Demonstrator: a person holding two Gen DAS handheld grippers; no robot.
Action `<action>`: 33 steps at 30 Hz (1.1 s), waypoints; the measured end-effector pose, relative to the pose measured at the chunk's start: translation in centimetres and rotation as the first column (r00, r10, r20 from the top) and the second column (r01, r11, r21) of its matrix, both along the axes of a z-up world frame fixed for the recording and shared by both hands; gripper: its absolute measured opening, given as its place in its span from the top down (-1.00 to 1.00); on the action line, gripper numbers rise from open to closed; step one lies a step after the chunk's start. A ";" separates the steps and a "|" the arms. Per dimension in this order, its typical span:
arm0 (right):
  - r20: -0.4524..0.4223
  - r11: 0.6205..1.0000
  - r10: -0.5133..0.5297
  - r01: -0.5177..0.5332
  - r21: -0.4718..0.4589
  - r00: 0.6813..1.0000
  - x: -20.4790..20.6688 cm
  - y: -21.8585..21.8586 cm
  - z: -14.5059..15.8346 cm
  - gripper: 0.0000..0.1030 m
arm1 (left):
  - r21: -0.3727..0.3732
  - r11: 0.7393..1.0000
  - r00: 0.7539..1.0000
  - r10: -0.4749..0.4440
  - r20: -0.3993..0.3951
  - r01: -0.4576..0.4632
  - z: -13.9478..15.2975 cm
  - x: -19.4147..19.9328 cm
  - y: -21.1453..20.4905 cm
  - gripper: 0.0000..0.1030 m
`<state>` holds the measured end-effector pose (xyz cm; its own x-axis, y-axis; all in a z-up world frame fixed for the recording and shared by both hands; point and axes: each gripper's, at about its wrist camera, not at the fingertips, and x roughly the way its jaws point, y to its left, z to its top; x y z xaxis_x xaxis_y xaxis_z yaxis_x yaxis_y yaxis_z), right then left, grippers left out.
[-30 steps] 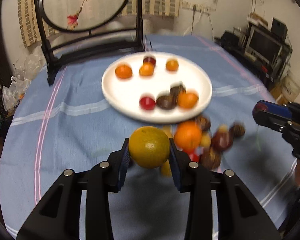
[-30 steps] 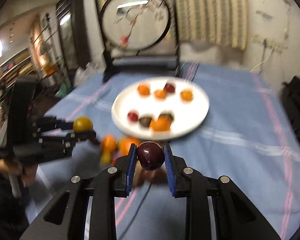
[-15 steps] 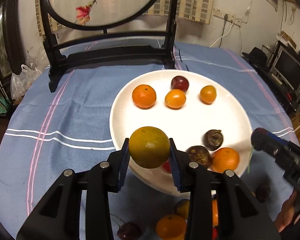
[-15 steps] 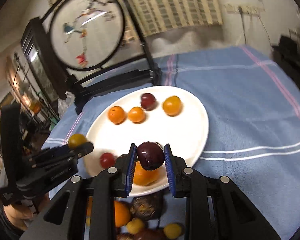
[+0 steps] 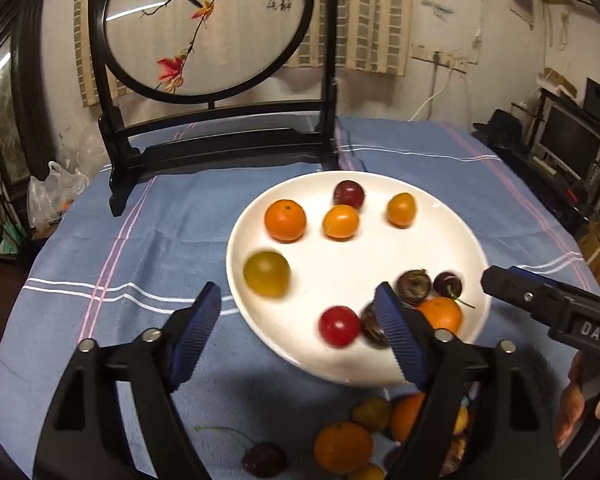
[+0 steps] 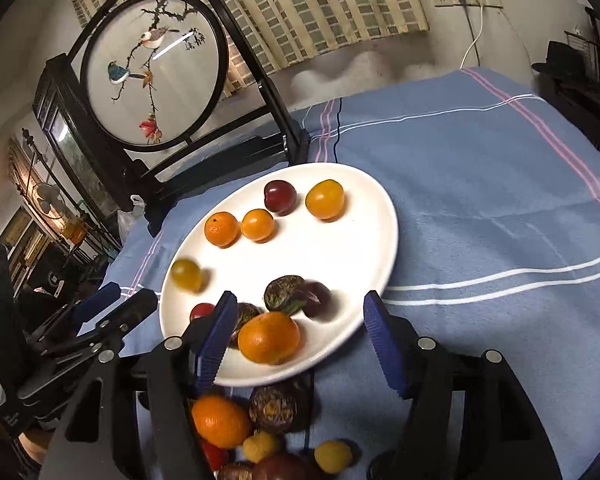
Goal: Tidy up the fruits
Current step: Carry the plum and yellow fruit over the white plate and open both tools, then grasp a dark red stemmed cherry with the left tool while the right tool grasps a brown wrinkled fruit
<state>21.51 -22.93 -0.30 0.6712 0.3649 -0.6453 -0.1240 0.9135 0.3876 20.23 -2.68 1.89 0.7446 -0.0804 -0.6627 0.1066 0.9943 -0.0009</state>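
We see both grippers standing wide open with nothing between their blue pads: the left gripper (image 5: 300, 336) hovers over the near left edge of the white plate (image 5: 415, 252), and the right gripper (image 6: 300, 336) hovers over the plate's near rim. On the plate, the yellow-green citrus (image 5: 266, 273) lies blurred near the left edge, apart from the left gripper's fingertips, and the dark red plum (image 6: 315, 299) lies blurred just beside a dark wrinkled passion fruit (image 6: 284, 294), with a large orange (image 6: 268, 337) close in front of them. Along the far side of the plate sit an orange (image 5: 285, 220), a smaller orange fruit (image 5: 340, 222), a dark red fruit (image 5: 349, 194) and another orange-yellow fruit (image 5: 401, 209) — all apart from one another. A red cherry tomato (image 5: 339, 326) lies near the plate's front, beside the left gripper's right finger. On the blue striped tablecloth (image 6: 479, 208), just in front of the plate, we see a loose heap of fruit (image 6: 260, 436) — oranges, small yellow fruits and dark ones. Behind the plate stands a round embroidered screen (image 5: 208, 28) in a black frame.
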 end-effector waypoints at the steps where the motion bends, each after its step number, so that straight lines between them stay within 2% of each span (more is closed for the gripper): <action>1: 0.002 1.000 -0.001 0.001 -0.006 1.000 -0.2 -0.1 0.1 -0.29 | -0.001 1.000 1.000 -0.005 0.003 0.005 0.1 -0.5 0.0 -0.55; 6: 0.017 0.998 0.008 -0.007 -0.063 1.000 -1.4 0.0 0.7 -0.29 | 0.044 0.999 1.000 -0.021 0.004 0.020 -0.2 -2.5 0.2 -0.64; 10: 0.037 0.993 0.030 -0.026 -0.114 0.999 -2.9 0.2 1.2 -0.30 | 0.039 0.999 1.000 -0.020 0.001 0.020 -0.5 -4.2 1.2 -0.73; 17: 0.001 0.982 0.061 -0.060 -0.177 0.998 -6.5 -0.2 0.7 -0.31 | 0.050 0.998 0.998 -0.021 -0.056 0.024 -2.1 -5.5 2.7 -0.73; 20: 0.004 0.977 0.061 -0.059 -0.205 0.998 -8.2 -0.7 0.4 -0.44 | 0.066 0.997 0.997 -0.025 -0.074 0.030 -2.7 -5.9 3.0 -0.73; 26: -0.029 0.979 0.027 -0.032 -0.202 0.999 -8.6 -1.8 -1.0 -0.46 | 0.047 0.999 0.988 0.018 -0.153 -0.011 -4.9 -5.9 4.3 -0.72; 28: -0.032 0.982 0.026 -0.032 -0.184 0.999 -8.5 -2.0 -1.2 -0.46 | 0.039 0.999 0.985 0.029 -0.169 -0.023 -5.3 -5.8 4.5 -0.57; 31: -0.012 0.983 0.040 -0.041 -0.177 0.999 -8.8 -2.0 -1.3 -0.46 | 0.047 0.999 0.980 0.029 -0.198 -0.020 -6.2 -5.6 4.5 -0.22; 33: 0.006 0.977 0.044 -0.042 -0.209 0.999 -9.0 -1.7 -1.4 -0.46 | 0.052 0.999 0.973 0.026 -0.230 -0.014 -6.9 -5.3 4.3 0.11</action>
<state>12.46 -24.67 -1.71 0.6647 0.2517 -0.7034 -0.1680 0.9678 0.1875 14.94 1.63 -5.05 0.5724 -0.0300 -0.8194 0.0895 0.9956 0.0260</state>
